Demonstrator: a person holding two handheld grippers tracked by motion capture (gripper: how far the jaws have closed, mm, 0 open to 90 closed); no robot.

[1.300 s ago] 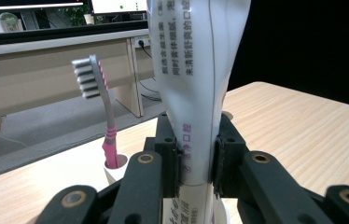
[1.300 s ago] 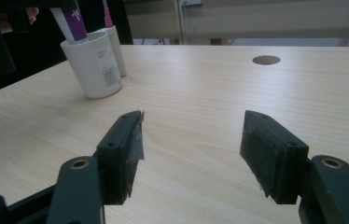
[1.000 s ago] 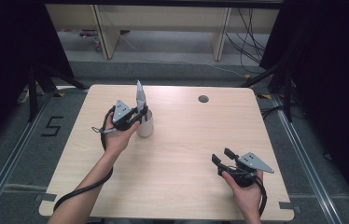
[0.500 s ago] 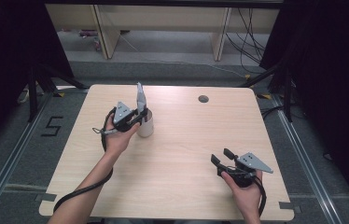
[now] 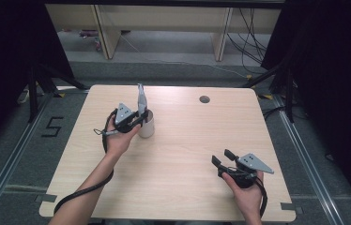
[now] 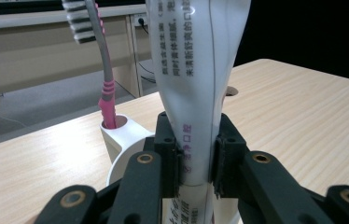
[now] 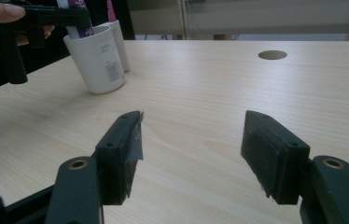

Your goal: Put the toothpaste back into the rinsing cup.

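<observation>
A white toothpaste tube (image 5: 141,99) stands upright in a white cup (image 5: 147,126) on the left half of the table. My left gripper (image 5: 136,120) is shut on the tube just above the cup's rim, its pads pressing both sides of the tube (image 6: 200,88). A grey and pink toothbrush (image 6: 104,79) stands in the cup's side holder (image 6: 119,135). My right gripper (image 5: 221,160) rests near the front right of the table, open, with nothing between its jaws (image 7: 193,140). From there the cup (image 7: 99,63) sits far left.
The wooden table (image 5: 187,140) has a round cable hole (image 5: 204,99) at the back. Shelving and cables lie on the floor beyond the far edge. Dark curtains flank both sides. A cable trails from my left gripper along the forearm.
</observation>
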